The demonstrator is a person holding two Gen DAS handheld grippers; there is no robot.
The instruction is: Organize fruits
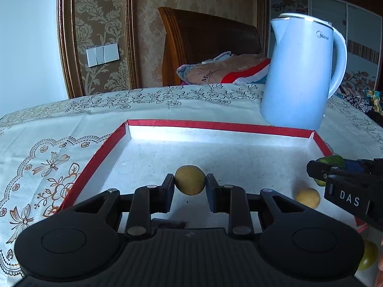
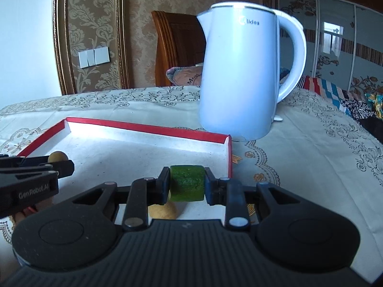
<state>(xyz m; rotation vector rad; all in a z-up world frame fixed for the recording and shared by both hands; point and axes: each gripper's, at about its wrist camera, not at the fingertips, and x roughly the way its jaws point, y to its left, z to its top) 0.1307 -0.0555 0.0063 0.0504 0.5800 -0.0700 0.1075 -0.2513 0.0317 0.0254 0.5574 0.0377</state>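
Left gripper point(image 1: 190, 183) fingers are clamped on a yellow fruit point(image 1: 190, 183) above the red-rimmed tray point(image 1: 215, 126). Right gripper point(image 2: 187, 183) fingers are clamped on a green fruit point(image 2: 187, 183) over the same tray. A second yellow fruit point(image 1: 308, 198) lies inside. Beyond, a kettle point(image 2: 239, 71) stands on the surface.

Tray point(image 1: 100, 157): red rim, white inside walls, white floor with dark specks. Held fruit point(image 1: 190, 180): dull yellow-olive, plain. Second fruit point(image 1: 307, 198) on tray floor: paler yellow. Fruit point(image 2: 187, 183) in right gripper point(image 2: 187, 184): dark green, mottled. Both grippers black; left gripper point(image 1: 190, 184) likewise. Kettle point(image 1: 299, 71): pale blue-white, grey lettering, thin dark line at lid. Tablecloth point(image 1: 47, 148): cream, black scrollwork along far edge, brown-gold flowers and bows near left edge. Wall: gold damask wallpaper.
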